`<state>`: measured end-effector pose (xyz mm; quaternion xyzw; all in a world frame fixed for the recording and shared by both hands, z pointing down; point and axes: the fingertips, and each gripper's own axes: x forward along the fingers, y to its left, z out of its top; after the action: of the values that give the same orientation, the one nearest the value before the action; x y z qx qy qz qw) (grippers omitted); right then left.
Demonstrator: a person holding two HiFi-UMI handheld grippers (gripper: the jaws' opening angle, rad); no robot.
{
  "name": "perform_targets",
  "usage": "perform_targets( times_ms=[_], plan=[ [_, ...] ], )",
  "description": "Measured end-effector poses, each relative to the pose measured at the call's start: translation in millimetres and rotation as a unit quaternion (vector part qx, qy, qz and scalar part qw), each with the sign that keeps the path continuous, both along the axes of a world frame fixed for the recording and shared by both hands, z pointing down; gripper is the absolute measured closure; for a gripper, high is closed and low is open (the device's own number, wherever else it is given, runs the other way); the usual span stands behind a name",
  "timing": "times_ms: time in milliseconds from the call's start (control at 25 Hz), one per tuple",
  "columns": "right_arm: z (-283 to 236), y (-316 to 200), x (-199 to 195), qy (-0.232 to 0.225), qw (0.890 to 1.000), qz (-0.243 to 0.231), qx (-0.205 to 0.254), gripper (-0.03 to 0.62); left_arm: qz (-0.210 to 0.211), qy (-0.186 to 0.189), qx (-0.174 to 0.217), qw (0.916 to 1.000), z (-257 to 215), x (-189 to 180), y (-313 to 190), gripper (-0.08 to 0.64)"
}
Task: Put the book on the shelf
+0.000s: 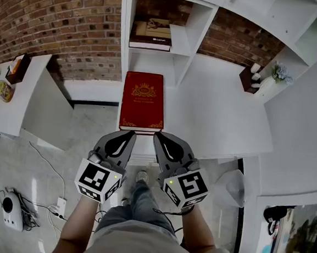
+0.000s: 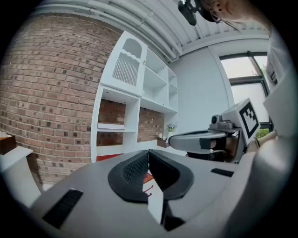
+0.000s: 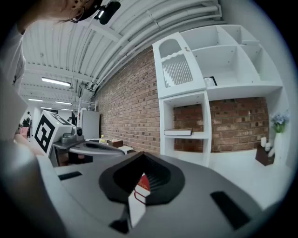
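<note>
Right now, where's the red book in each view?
Head view: red book, centre, lying flat below the shelf unit.
Left gripper view: a red sliver low centre, in the gap under the jaws.
Right gripper view: same, low centre.
Shared landmark: the white shelf unit.

wall: brick wall | furniture: white desk | floor: grey floor | window

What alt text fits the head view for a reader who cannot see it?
A red hardcover book with a gold emblem lies flat on the white desk before a white shelf unit. The left gripper and right gripper, both shut, point at its near edge.
</note>
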<state>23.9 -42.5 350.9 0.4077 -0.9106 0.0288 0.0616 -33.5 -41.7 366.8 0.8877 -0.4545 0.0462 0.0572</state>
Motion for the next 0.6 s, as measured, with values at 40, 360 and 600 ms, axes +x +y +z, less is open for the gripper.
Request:
perform_targets(
  times_ms=[40,360,600],
  plan=[
    [-0.3,0.8,0.1,0.000,1.000,0.000,0.000,0.584,0.000,0.000,0.000,1.0000,-0.2,0.5,0.8,0.546],
    [-1.2,2.9,1.1,0.002,1.000,-0.002,0.000,0.584,0.001,0.000,-0.001,1.0000,-0.6,2.7,2.9,0.546],
    [-0.6,-0.3,2.1,-0.008,1.000,0.001,-0.002,0.583,0.000,0.000,-0.002,1.0000,0.3,3.1,0.5,0.546]
  ],
)
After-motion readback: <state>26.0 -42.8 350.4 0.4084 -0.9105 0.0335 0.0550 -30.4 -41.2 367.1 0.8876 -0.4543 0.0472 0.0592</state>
